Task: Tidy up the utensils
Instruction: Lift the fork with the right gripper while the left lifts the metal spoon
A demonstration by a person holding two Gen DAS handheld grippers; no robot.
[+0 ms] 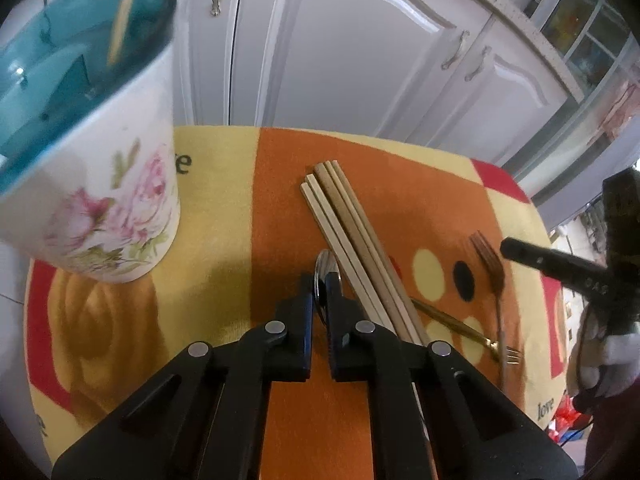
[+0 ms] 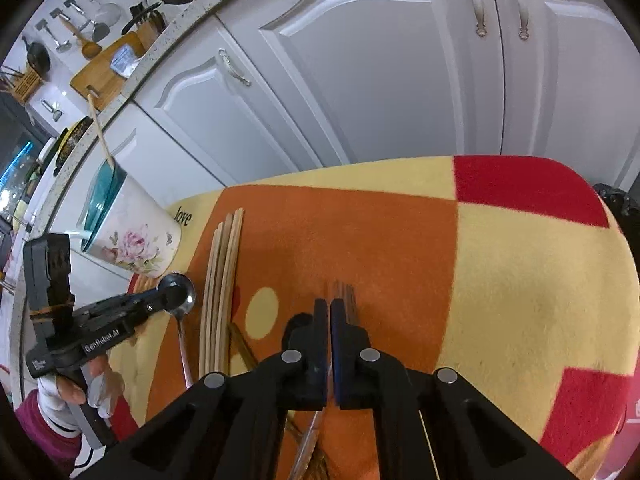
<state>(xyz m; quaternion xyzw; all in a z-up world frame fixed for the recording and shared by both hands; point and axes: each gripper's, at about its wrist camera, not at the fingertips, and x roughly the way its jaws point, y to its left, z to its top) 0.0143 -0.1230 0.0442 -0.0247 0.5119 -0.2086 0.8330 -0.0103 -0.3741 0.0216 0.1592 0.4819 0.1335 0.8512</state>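
A white floral cup (image 1: 108, 184) with a teal inside stands at the table's left and holds one wooden chopstick (image 1: 125, 12); it also shows in the right wrist view (image 2: 132, 236). My left gripper (image 1: 320, 284) is shut on a silver spoon (image 1: 325, 270), whose bowl (image 2: 180, 294) shows at its tips. Several wooden chopsticks (image 1: 360, 248) lie right of it. My right gripper (image 2: 330, 308) is shut on a brown fork (image 2: 345, 300), also in the left wrist view (image 1: 494, 276). A gold fork (image 1: 464, 328) lies under it.
The table wears an orange, yellow and red cloth (image 2: 520, 264). White kitchen cabinets (image 1: 360, 48) stand close behind it. A worktop (image 2: 100, 72) with a cutting board and tools runs above on the left.
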